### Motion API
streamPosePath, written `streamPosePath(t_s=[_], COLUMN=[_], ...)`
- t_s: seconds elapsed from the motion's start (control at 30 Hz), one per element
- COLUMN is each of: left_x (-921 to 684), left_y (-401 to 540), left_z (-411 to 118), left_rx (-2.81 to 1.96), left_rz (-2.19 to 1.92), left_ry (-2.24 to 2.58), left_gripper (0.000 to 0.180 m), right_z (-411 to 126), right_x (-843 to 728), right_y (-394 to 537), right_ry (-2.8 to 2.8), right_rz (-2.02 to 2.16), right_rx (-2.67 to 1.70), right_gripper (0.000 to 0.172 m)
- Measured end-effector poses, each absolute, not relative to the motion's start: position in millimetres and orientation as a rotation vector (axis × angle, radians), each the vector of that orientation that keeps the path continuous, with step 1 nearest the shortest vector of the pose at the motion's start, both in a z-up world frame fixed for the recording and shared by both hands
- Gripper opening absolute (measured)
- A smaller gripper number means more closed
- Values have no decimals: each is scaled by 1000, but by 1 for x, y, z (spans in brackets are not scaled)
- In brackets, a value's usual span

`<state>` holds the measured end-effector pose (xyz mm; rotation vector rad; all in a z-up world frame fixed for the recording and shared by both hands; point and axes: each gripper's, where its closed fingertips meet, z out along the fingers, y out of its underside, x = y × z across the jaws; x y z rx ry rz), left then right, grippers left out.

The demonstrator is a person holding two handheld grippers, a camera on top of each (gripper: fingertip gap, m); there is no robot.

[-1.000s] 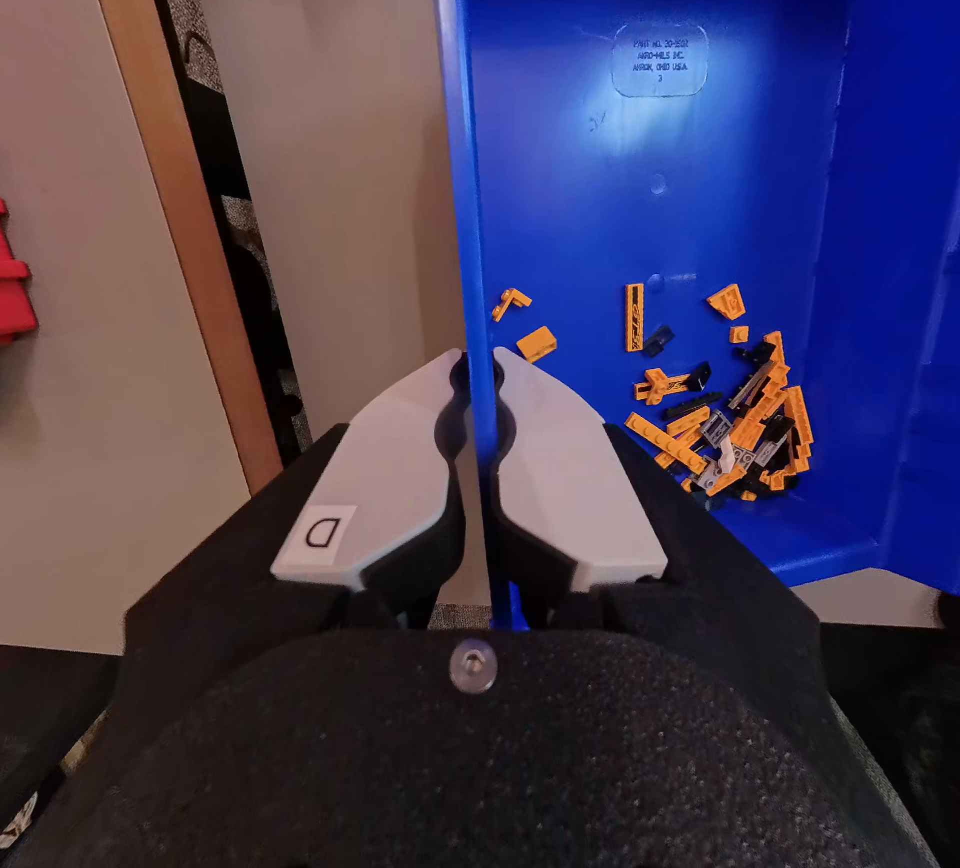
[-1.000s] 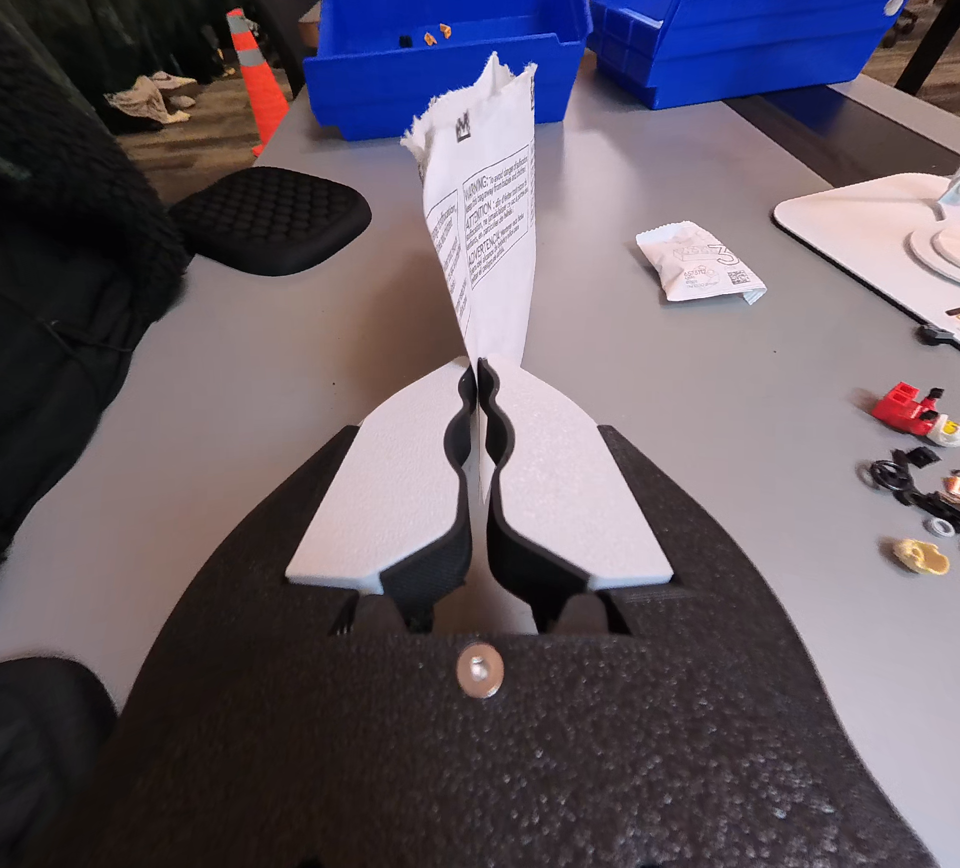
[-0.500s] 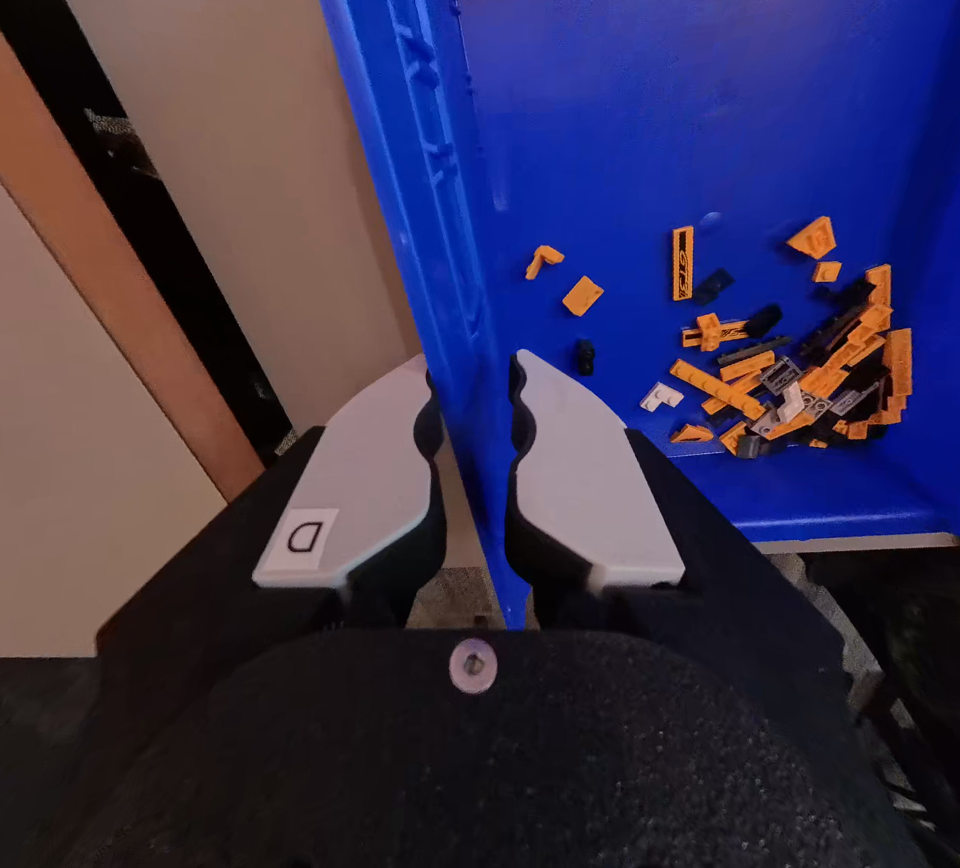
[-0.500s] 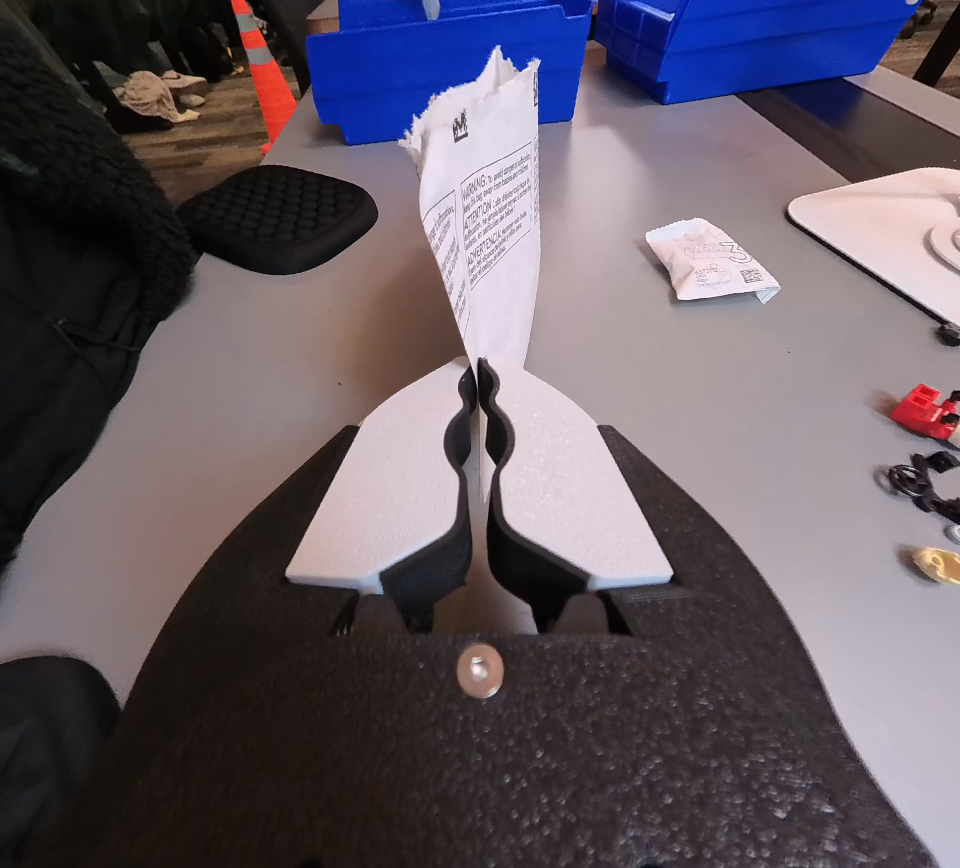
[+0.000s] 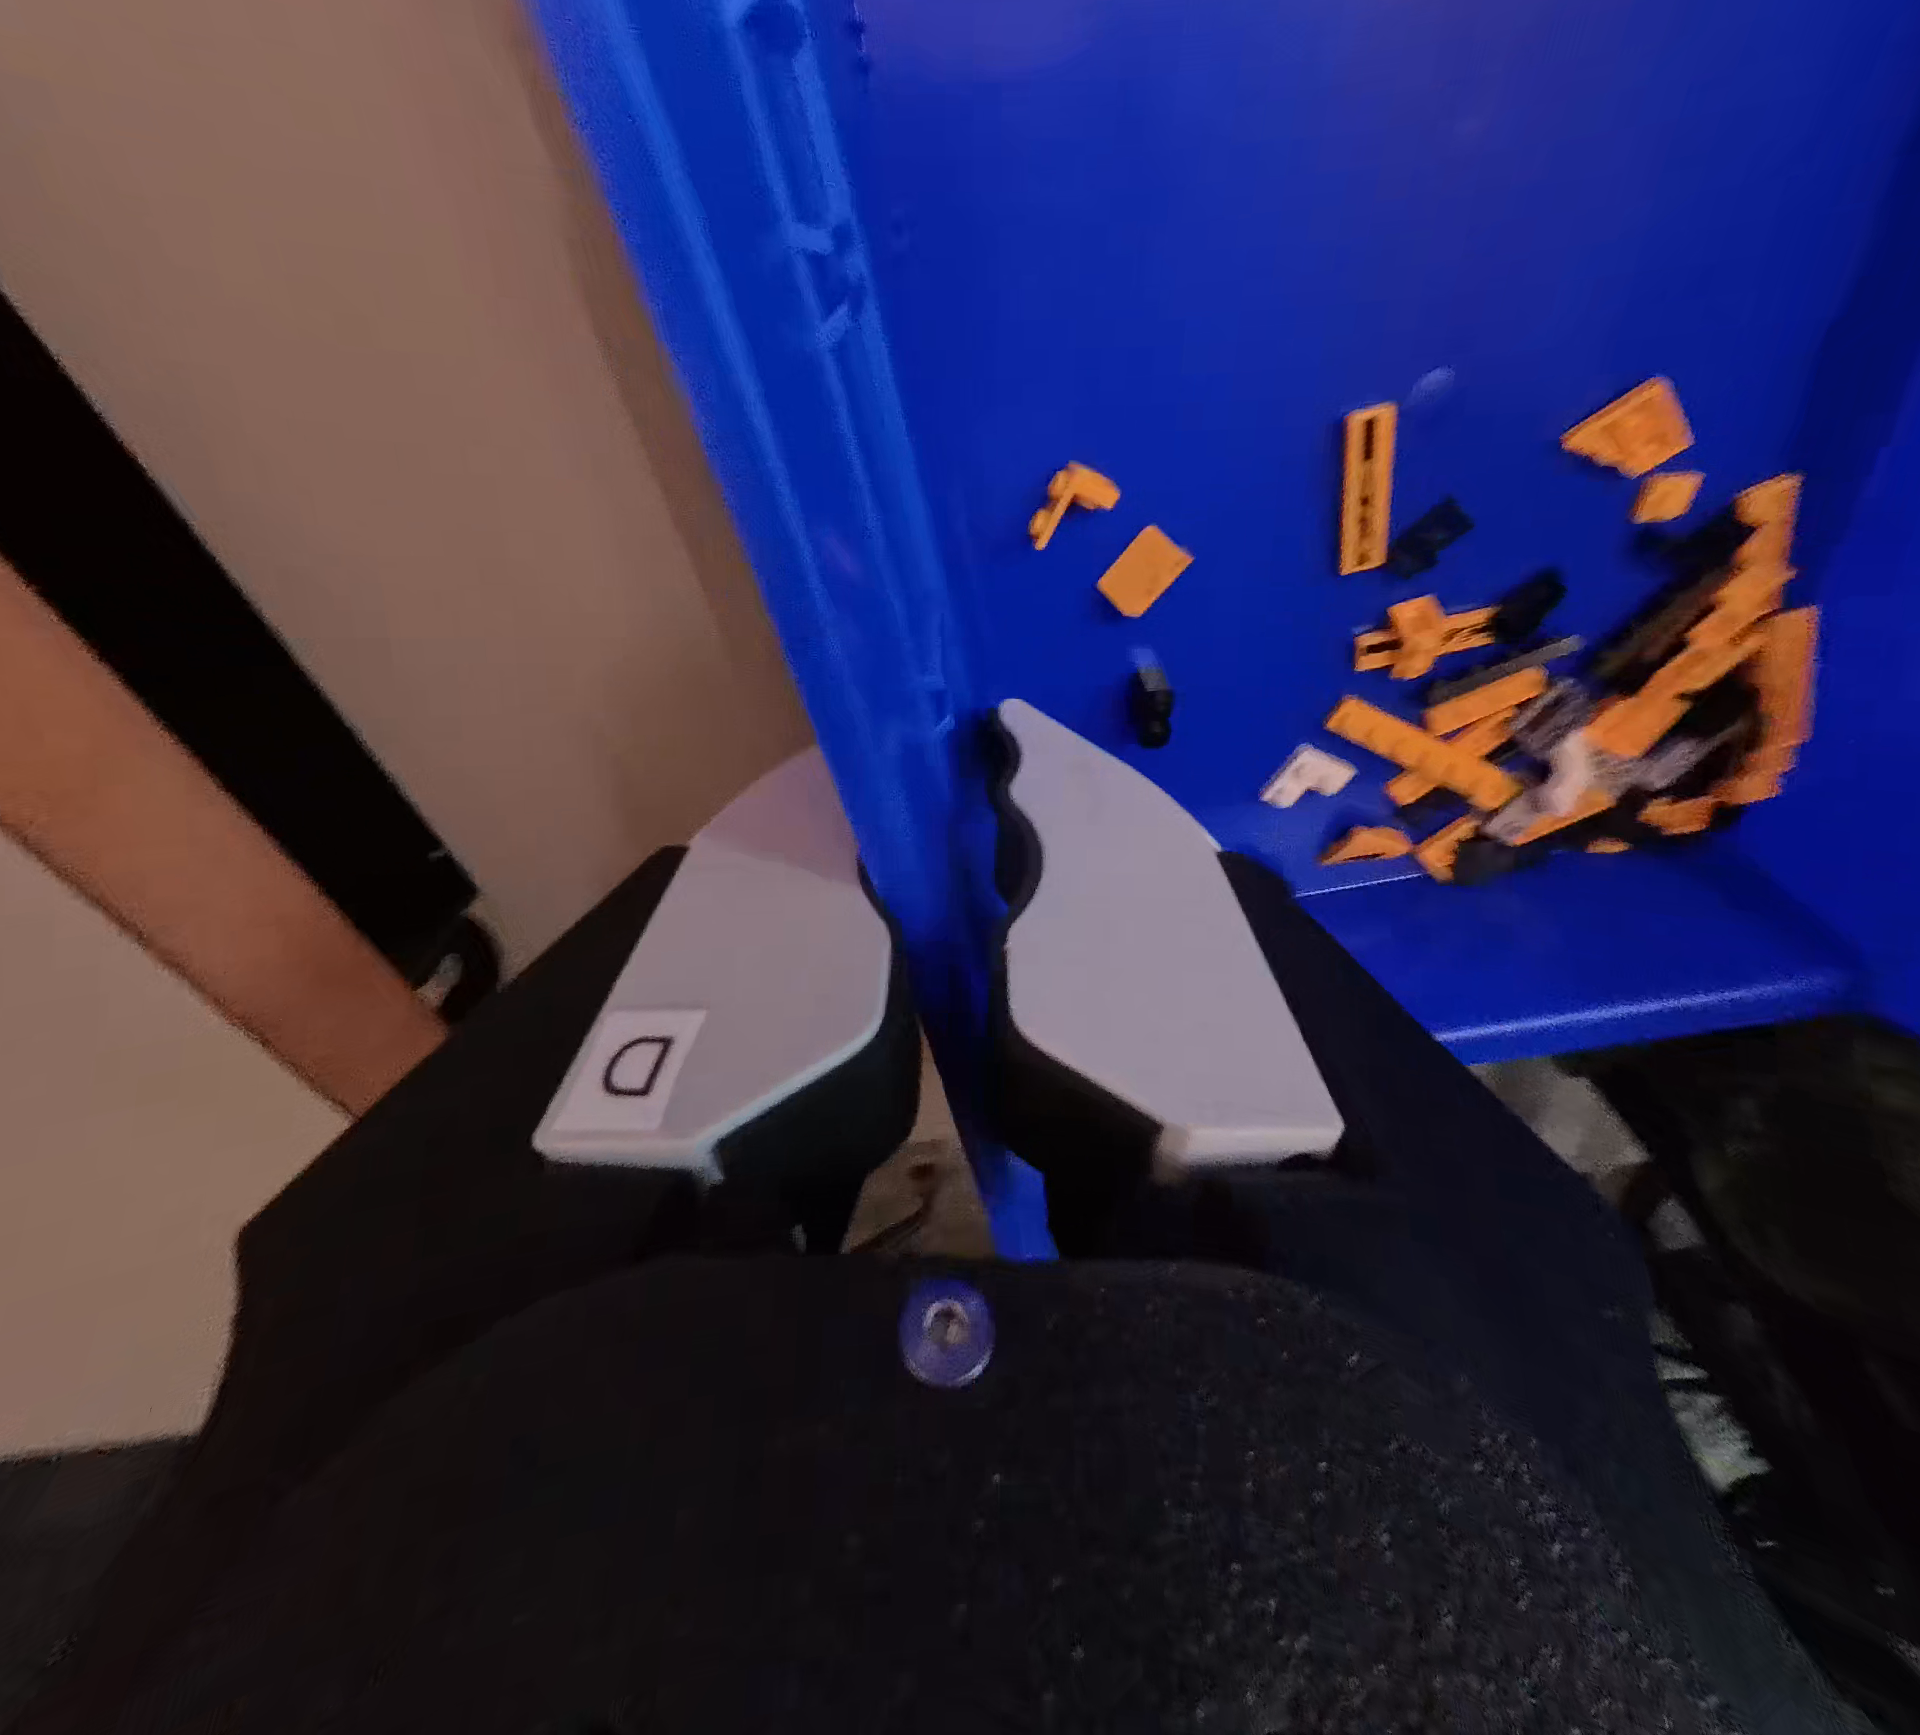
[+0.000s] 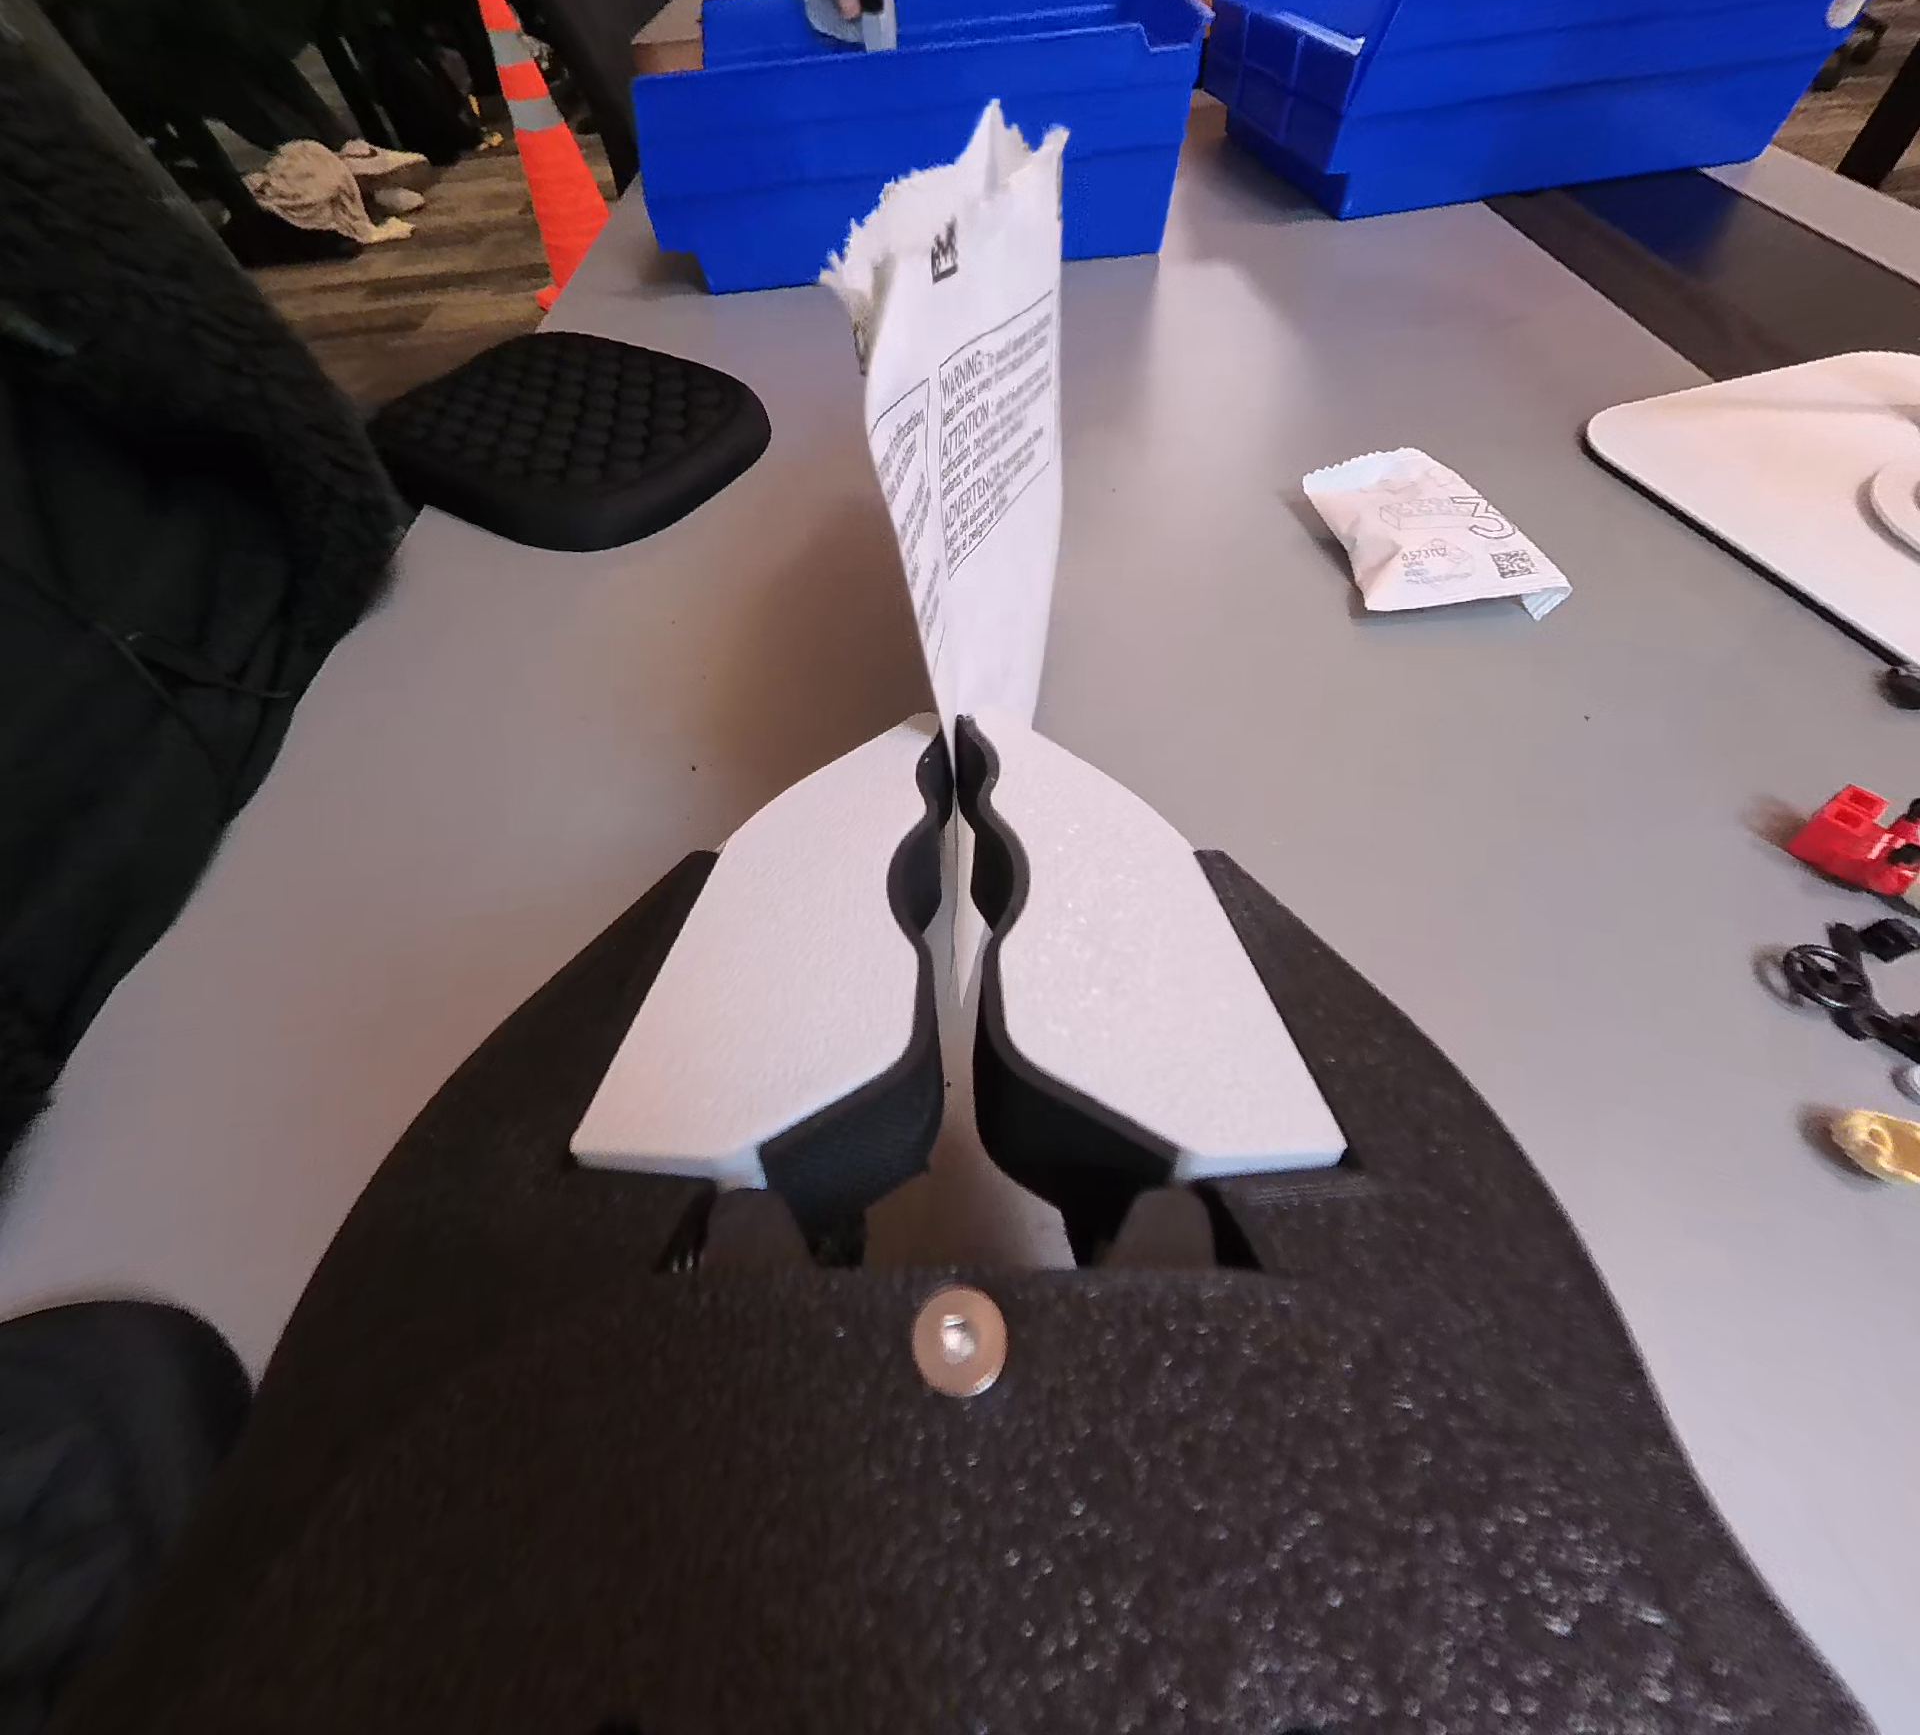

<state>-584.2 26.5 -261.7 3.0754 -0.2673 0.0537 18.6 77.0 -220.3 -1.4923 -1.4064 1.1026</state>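
Plastic wall of blue bin (image 5: 790, 335) found pinched between pads of left gripper (image 5: 925, 729); half a second earlier same jaws stood spread astride it, so grip re-taken. Loose orange and black bricks (image 5: 1558, 698) on bin floor, right of frame, clear of fingers. Right gripper (image 6: 954, 735) pressed shut on white paper bag (image 6: 977, 438), unchanged, centre frame over grey table (image 6: 623, 750). Open tabletop at left; black pad (image 6: 571, 438) upper left; sealed packet (image 6: 1434, 542) and small parts (image 6: 1860, 854) crowded right edge.

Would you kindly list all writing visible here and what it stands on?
Writing not transcribed; it stands on:
Torn white paper bag in right claw: boxed print.
Small white sachet on grey table: print, square code.
White sticker on left claw: one mark.
Blue plastic bin: none visible.
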Motion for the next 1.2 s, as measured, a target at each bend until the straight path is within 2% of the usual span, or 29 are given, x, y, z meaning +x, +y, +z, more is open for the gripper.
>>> streamPosePath(t_s=[0.37,0.57,0.83,1.2], left_x=[-551,-510,-451,-401], left_y=[71,95,136,194], left_z=[-213,-165,-100,-84], left_rx=[3402,3601,3897,4051], left_rz=[82,65,276,344], left_ry=[-327,-499,-557,-382], left_gripper=[4,5,5,5], right_z=[-222,-220,-226,-228], right_x=[18,16,7,-10], right_y=[78,76,67,59], right_ry=[-1401,-1393,-1445,-1484], right_rz=[1114,1132,1140,1162], right_rx=[-1499,-1473,-1465,-1441], right_gripper=[0,0,0,0])
